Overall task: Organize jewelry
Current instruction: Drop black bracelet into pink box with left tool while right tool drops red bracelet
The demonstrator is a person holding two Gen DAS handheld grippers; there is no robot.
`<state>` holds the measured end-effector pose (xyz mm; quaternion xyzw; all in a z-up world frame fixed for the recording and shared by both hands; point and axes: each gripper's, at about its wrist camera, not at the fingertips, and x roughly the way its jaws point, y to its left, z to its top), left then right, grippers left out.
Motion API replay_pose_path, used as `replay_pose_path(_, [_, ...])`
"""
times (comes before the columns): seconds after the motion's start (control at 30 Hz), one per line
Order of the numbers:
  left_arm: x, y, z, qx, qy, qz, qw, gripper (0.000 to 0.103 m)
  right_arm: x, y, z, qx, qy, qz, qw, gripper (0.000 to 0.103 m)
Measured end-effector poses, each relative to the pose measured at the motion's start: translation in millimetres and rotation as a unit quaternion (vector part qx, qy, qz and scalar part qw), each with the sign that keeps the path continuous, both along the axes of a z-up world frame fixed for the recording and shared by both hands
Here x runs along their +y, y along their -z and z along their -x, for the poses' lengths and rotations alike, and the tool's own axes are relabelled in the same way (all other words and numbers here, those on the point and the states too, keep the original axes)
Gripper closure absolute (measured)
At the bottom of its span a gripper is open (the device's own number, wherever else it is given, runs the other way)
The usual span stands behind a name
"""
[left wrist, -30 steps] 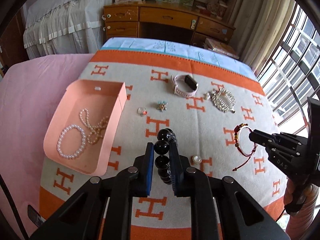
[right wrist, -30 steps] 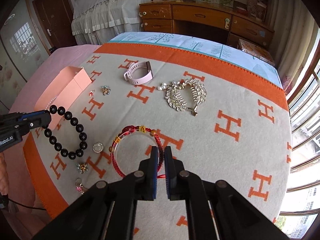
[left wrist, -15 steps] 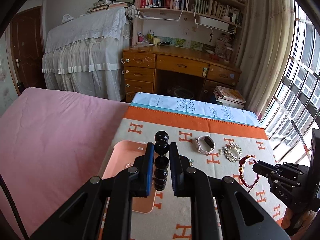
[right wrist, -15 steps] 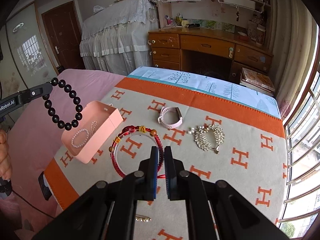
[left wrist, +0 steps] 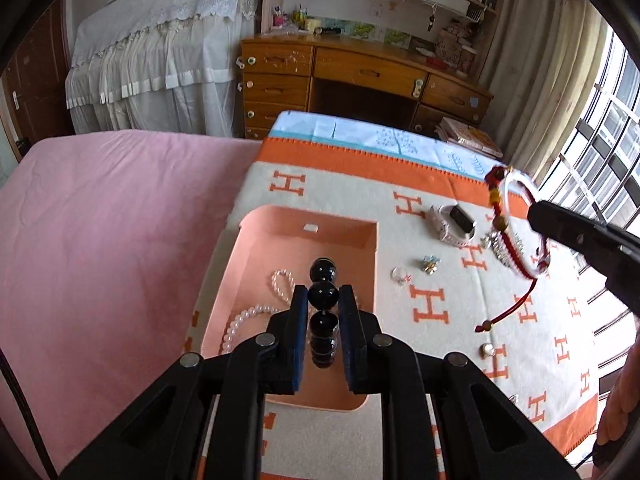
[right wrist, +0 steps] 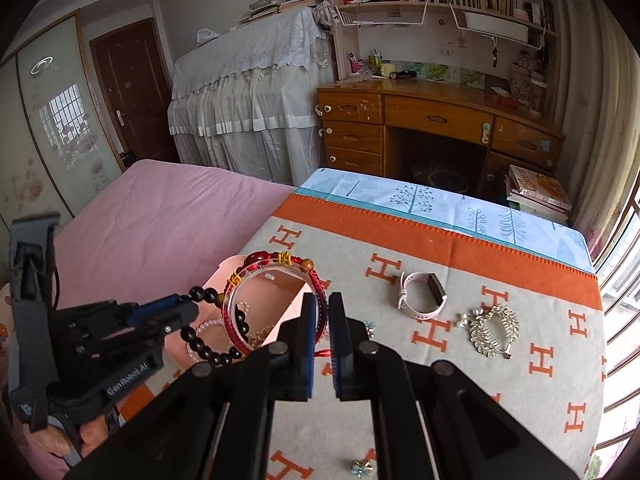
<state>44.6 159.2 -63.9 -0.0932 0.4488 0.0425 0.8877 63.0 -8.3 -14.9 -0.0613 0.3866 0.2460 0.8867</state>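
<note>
My left gripper [left wrist: 323,296] is shut on a black bead bracelet [left wrist: 322,316] and holds it above the open pink box [left wrist: 256,240], which holds pearl strands [left wrist: 244,320]. The same bracelet hangs from the left gripper in the right wrist view [right wrist: 208,344]. My right gripper [right wrist: 324,312] is shut on a red cord bracelet with coloured beads [right wrist: 272,264], held in the air just right of the box; it also shows in the left wrist view [left wrist: 516,240]. Its red tail [left wrist: 508,308] dangles down.
On the orange-and-grey H blanket [right wrist: 500,380] lie a pink smartwatch [right wrist: 422,298], a silver leaf hair comb [right wrist: 492,328], small brooches and a ring [left wrist: 430,264], and a small round piece [left wrist: 486,348]. A pink bed [left wrist: 100,220] lies to the left, a wooden desk [right wrist: 436,120] behind.
Both grippers have moved toward the pink box. The black bracelet now hangs over the box, and the red bracelet has come left to beside it.
</note>
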Motion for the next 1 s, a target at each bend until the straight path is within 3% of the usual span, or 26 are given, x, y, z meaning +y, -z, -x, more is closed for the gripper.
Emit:
replay_pose_path(0.13, [14, 44, 0, 0.045, -0.005, 0.006, 0.9989, 0.09, 23, 16, -4, 0.015, -0.003, 0.012, 1.0, 0.097])
replay_pose_path(0.27, [29, 59, 11, 0.052, -0.018, -0.01, 0.9984, 0.086, 44, 32, -12, 0.034, -0.007, 0.021, 0.999, 0.097])
replay_pose_path(0.3, [32, 59, 15, 0.048, -0.018, -0.008, 0.9986, 0.082, 49, 36, -13, 0.038, -0.008, 0.023, 0.999, 0.097])
replay_pose_path(0.37, [37, 56, 22, 0.038, -0.019, -0.005, 0.9991, 0.065, 62, 45, -18, 0.049, -0.011, 0.029, 0.998, 0.097])
replay_pose_path(0.47, [39, 48, 30, 0.02, -0.015, -0.001, 0.9997, 0.054, 79, 58, -24, 0.061, -0.017, 0.037, 0.997, 0.097])
replay_pose_path(0.57, [35, 39, 37, 0.003, -0.03, -0.033, 0.999, 0.033, 92, 71, -31, 0.07, -0.018, 0.043, 0.996, 0.097])
replay_pose_path(0.77, [31, 25, 45, -0.023, -0.025, -0.037, 0.9987, 0.032, 110, 92, -48, 0.092, -0.017, 0.052, 0.994, 0.097])
replay_pose_path(0.93, [33, 18, 45, -0.041, -0.042, -0.04, 0.9975, 0.022, 130, 113, -53, 0.11, -0.029, 0.099, 0.989, 0.094])
replay_pose_path(1.0, [34, 18, 43, -0.04, -0.043, -0.036, 0.9976, 0.021, 129, 115, -53, 0.115, -0.027, 0.1, 0.988, 0.088])
